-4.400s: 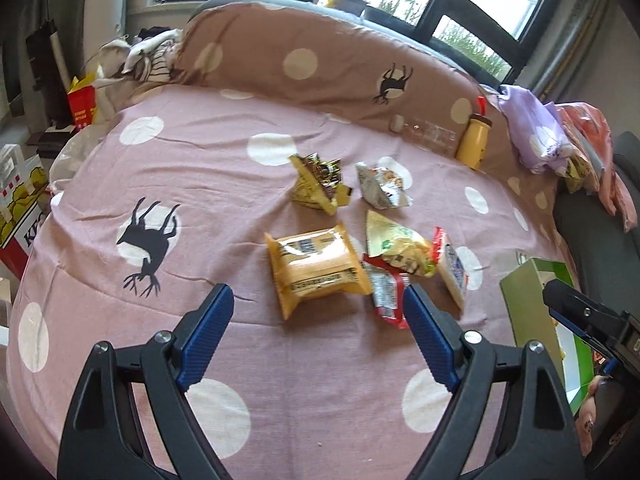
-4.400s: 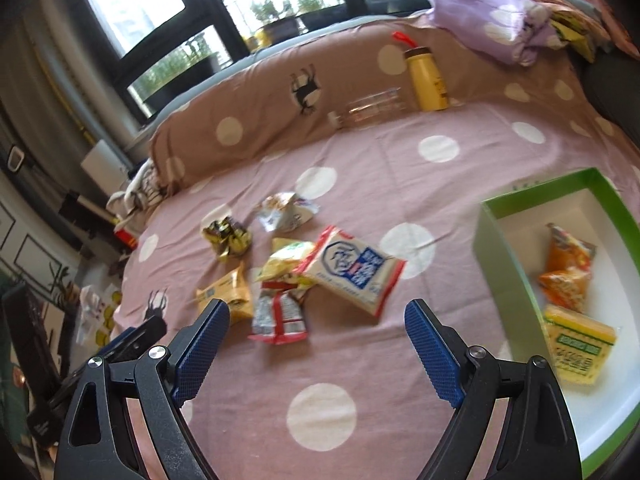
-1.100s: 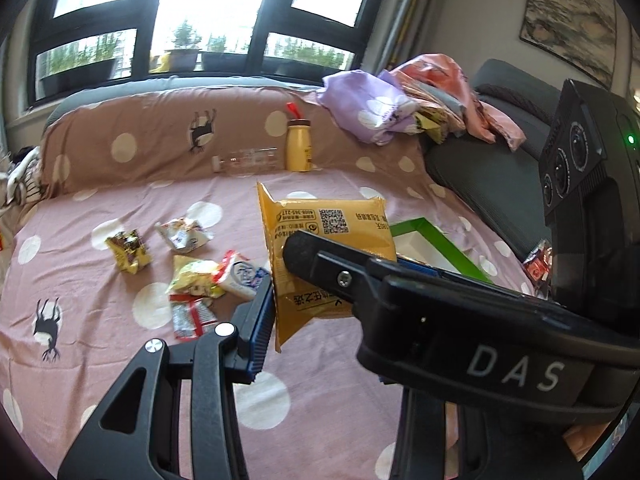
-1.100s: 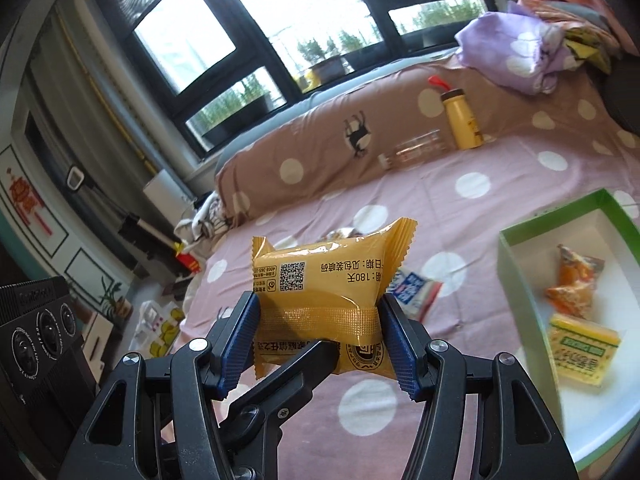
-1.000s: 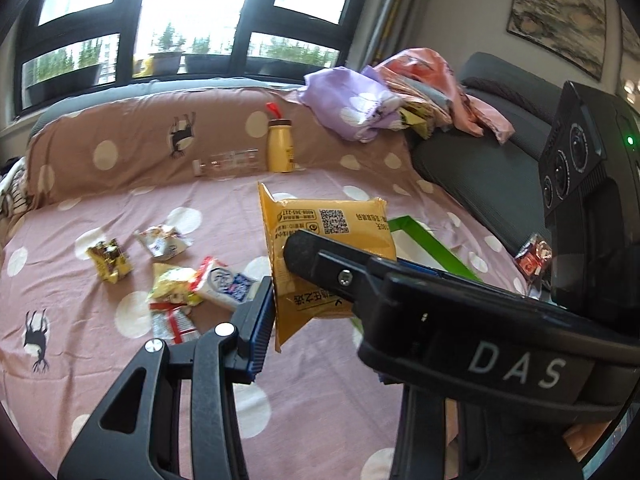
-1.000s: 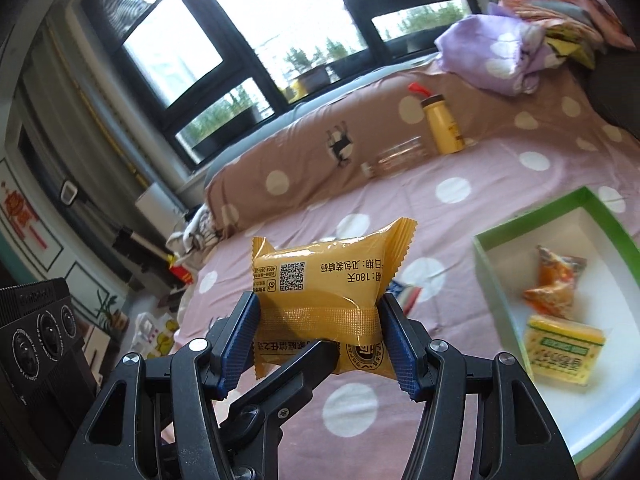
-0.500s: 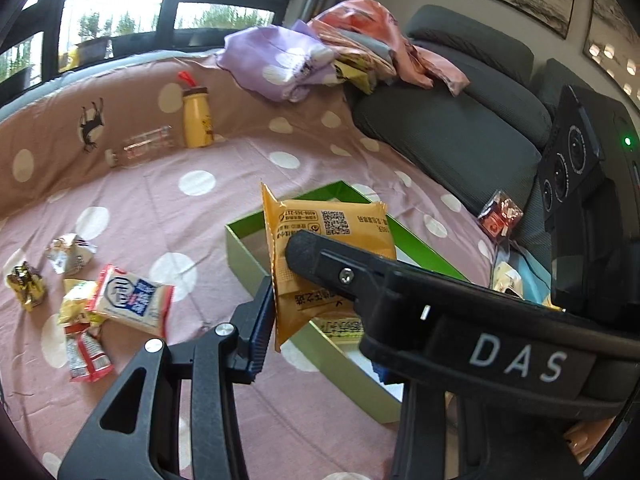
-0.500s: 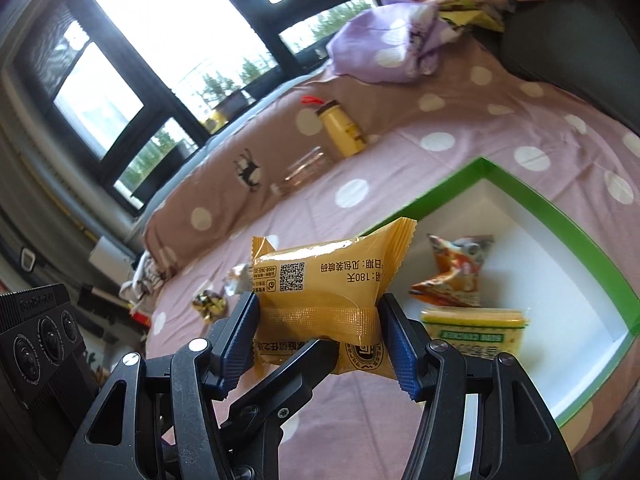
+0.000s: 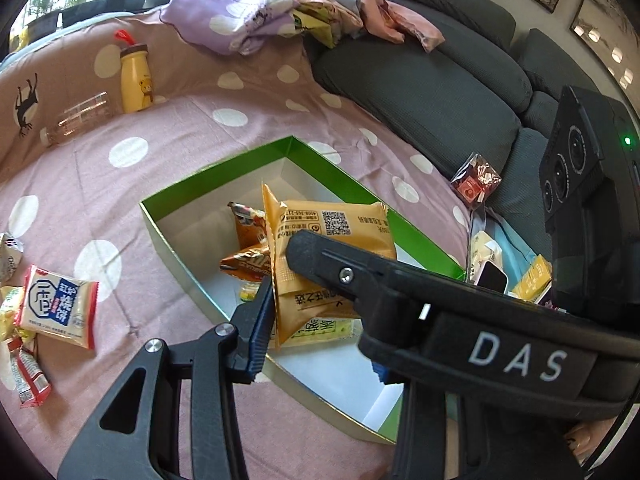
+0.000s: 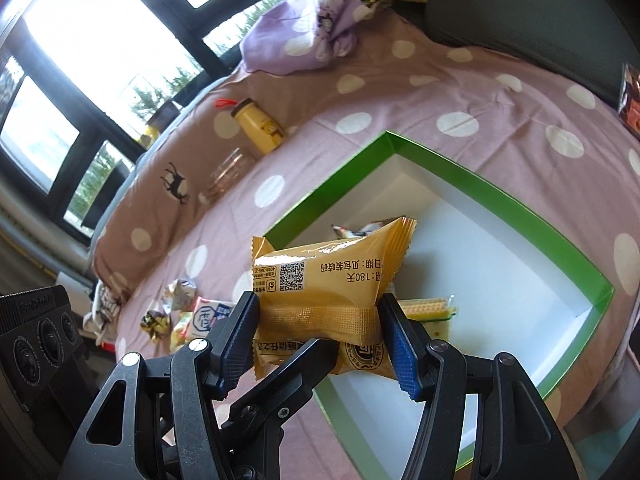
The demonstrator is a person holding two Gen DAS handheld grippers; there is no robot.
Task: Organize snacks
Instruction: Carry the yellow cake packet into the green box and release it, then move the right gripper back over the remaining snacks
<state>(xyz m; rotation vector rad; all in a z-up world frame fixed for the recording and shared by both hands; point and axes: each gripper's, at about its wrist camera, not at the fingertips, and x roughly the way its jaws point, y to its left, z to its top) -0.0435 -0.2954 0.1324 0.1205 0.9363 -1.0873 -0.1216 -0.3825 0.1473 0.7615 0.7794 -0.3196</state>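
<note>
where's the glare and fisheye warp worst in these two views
Right wrist view: the windows are blown out white and the green box rim bows. Left wrist view: evenly lit, the sofa curves at the edge, and the yellow packet stays sharp.

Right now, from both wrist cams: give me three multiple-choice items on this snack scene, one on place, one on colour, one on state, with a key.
1. Where is the yellow bottle?
A. Inside the box
B. On the spotted cover, beside a clear jar lying down
C. On the grey sofa

2. What colour is the rim of the open box?
A. Green
B. Red
C. Blue

3. How is the yellow snack packet held?
A. Lying loose in the box
B. By the left gripper alone
C. Clamped by both the left gripper and the right gripper, above the box

Key: 1 B, it stands on the cover next to the clear jar. 2 A, the box edge is green around a white inside. 3 C, both pairs of jaws press the packet, with the box floor beneath.
</note>
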